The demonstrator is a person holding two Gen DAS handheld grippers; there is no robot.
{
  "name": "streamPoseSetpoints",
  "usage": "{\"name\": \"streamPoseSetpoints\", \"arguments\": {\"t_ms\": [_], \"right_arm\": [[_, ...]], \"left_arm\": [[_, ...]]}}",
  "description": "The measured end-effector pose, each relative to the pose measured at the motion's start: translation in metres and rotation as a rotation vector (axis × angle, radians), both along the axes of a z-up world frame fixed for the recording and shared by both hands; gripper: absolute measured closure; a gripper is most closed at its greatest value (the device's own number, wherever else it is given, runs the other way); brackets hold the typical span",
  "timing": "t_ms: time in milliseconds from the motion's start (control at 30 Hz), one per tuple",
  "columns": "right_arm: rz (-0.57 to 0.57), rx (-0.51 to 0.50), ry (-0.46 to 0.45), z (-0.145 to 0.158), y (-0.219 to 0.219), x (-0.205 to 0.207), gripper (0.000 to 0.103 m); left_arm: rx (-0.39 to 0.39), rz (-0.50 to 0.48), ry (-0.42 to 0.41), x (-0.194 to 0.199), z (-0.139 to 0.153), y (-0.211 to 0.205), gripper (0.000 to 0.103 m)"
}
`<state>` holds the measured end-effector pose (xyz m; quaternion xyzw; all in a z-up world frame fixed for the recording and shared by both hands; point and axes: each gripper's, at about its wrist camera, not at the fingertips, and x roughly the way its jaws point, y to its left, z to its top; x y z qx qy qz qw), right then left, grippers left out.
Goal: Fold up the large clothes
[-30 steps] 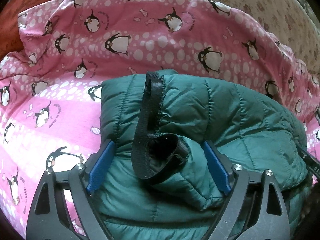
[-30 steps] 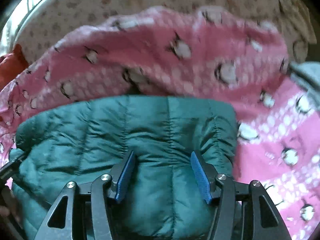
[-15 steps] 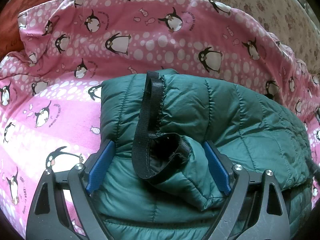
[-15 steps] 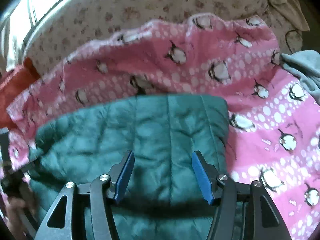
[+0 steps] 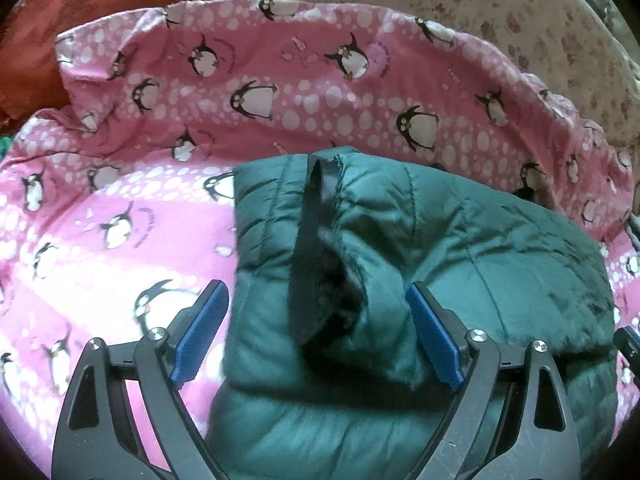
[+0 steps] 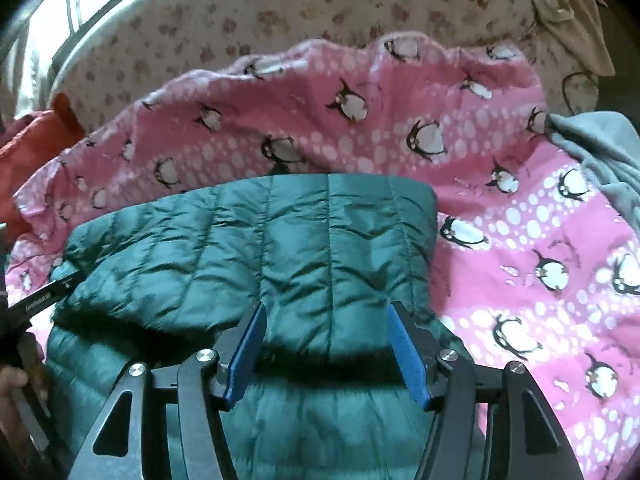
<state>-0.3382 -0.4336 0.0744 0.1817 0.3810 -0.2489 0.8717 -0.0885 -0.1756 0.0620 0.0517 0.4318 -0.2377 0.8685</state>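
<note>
While the dark green puffer jacket (image 5: 460, 240) lies folded on the pink penguin-print sheet (image 5: 120, 220), both grippers hang over it, pointing steeply down. From the left wrist view, the left gripper (image 5: 316, 336) has its jaws spread wide, 1 blue pad over the sheet at about 8 o'clock of the jacket's near corner, the other over the padding; neither pad presses on the cloth. Between them sits a sleeve cuff with a black trim strap (image 5: 316, 216) running up toward 12 o'clock. From the right wrist view, the right gripper (image 6: 324, 344) straddles a folded edge of the jacket, and its jaws are opening; the fold lies between the pads, which do not seem to pinch it. The jacket's upper layer is doubled over a lower one, whose quilting shows toward 6 o'clock. At 9 o'clock in that view, the tip of the left gripper shows, with a hand (image 6: 12, 396) behind it. Beyond the sheet at 12 o'clock lies a beige floral bedcover (image 6: 280, 12); an orange cloth (image 5: 80, 20) sits at 10 o'clock, a grey garment (image 6: 596, 152) at 2 o'clock.
</note>
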Motion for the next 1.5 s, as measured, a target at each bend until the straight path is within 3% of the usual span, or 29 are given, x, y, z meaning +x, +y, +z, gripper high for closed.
{"name": "streamPoseSetpoints", "arguments": {"t_ms": [267,833,1500], "right_arm": [[0.056,0.046,0.035,0.0,0.033,-0.033,0.042],[0.087,0.077,0.064,-0.013,0.09,-0.112,0.042],[0.116,0.127,0.073,-0.022,0.119,-0.151,0.042]], "left_arm": [[0.058,-0.028,-0.037,-0.051,0.013,0.038,0.013],[0.057,-0.045,-0.017,-0.14,0.004,0.104,0.013],[0.062,-0.054,0.05,-0.179,-0.008,0.132,0.013]]}}
